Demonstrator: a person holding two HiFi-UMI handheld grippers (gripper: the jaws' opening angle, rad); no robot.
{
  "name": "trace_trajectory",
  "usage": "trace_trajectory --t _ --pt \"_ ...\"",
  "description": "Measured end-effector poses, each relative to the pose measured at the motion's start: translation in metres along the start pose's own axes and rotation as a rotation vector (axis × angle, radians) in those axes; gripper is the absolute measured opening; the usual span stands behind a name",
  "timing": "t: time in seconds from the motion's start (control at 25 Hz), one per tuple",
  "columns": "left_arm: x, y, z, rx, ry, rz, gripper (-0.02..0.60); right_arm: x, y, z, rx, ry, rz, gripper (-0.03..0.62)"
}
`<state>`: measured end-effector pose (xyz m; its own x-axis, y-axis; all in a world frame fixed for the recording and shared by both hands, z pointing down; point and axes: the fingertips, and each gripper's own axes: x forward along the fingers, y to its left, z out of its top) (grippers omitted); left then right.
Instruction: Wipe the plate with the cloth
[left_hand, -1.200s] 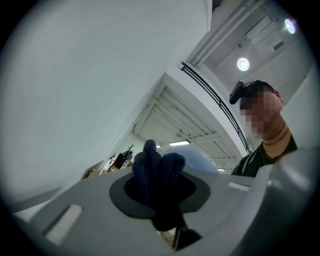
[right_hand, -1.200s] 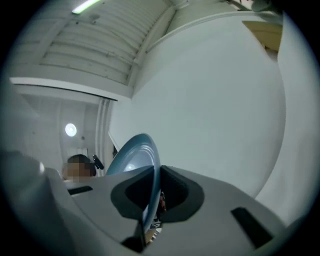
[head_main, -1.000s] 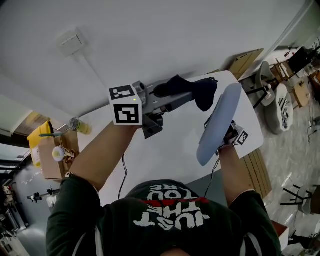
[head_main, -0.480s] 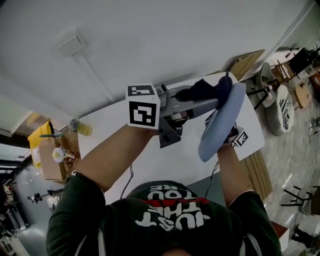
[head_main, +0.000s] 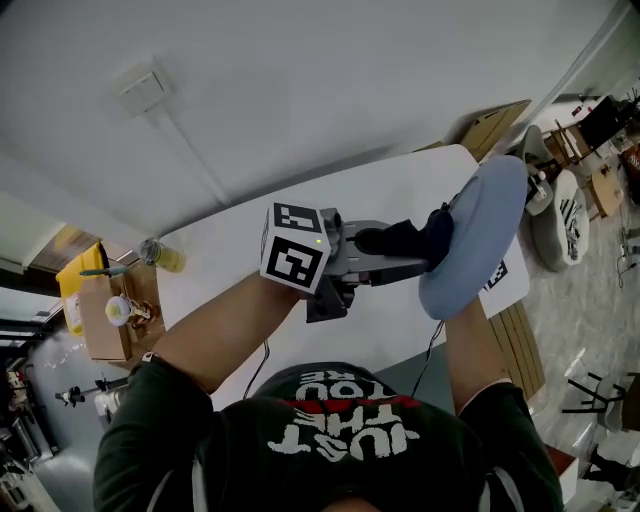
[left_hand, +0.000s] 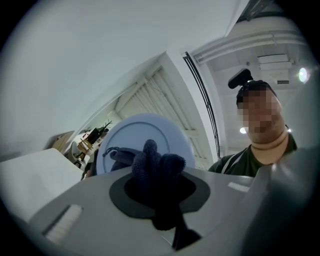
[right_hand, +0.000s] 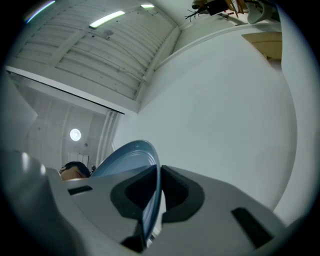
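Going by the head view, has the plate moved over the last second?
Yes. Against the white table, the plate has shifted rightward, now covering the table's right edge, and has turned from nearly edge-on to show its broad face.

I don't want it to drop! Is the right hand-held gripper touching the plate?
Touching. The right gripper view shows the plate with its rim pinched between the closed jaws of the right hand-held gripper.

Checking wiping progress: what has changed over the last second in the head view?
The left gripper brought the cloth rightward, from clear of the plate to against it. The plate shifted right and shows broader. Unchanged: left gripper shut on the cloth, right gripper shut on the plate's rim.
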<state>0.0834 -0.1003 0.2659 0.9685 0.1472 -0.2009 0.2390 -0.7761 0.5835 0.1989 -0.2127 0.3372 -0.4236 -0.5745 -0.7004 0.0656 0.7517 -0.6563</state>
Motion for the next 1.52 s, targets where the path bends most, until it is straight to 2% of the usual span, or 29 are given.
trace_trajectory --t 0.16,0.4,0.68,0.92,1.2,1.4,1.52 --pt "-0.002 0.014 -0.015 -0.015 0.020 0.028 0.066 0.006 0.008 -0.001 0.005 0.001 0.019 0.017" --pt "0.003 0.040 -0.029 -0.012 0.061 0.119 0.066 0.016 0.019 -0.018 0.019 0.052 0.052 0.014" --pt "0.000 0.055 -0.014 -0.003 0.031 0.185 0.066 0.018 0.029 -0.047 0.071 0.132 0.091 0.014" --pt "-0.014 0.067 0.013 -0.029 -0.065 0.231 0.066 0.010 0.029 -0.066 0.077 0.191 0.083 0.014" --pt "-0.020 0.060 0.040 -0.019 -0.121 0.205 0.066 -0.002 0.011 -0.067 0.073 0.187 0.030 0.014" --pt "-0.022 0.044 0.044 -0.023 -0.140 0.165 0.066 -0.012 0.000 -0.061 0.063 0.168 -0.009 0.014" --pt "-0.021 0.021 0.030 -0.016 -0.101 0.085 0.066 -0.025 -0.009 -0.049 0.043 0.123 -0.054 0.014"
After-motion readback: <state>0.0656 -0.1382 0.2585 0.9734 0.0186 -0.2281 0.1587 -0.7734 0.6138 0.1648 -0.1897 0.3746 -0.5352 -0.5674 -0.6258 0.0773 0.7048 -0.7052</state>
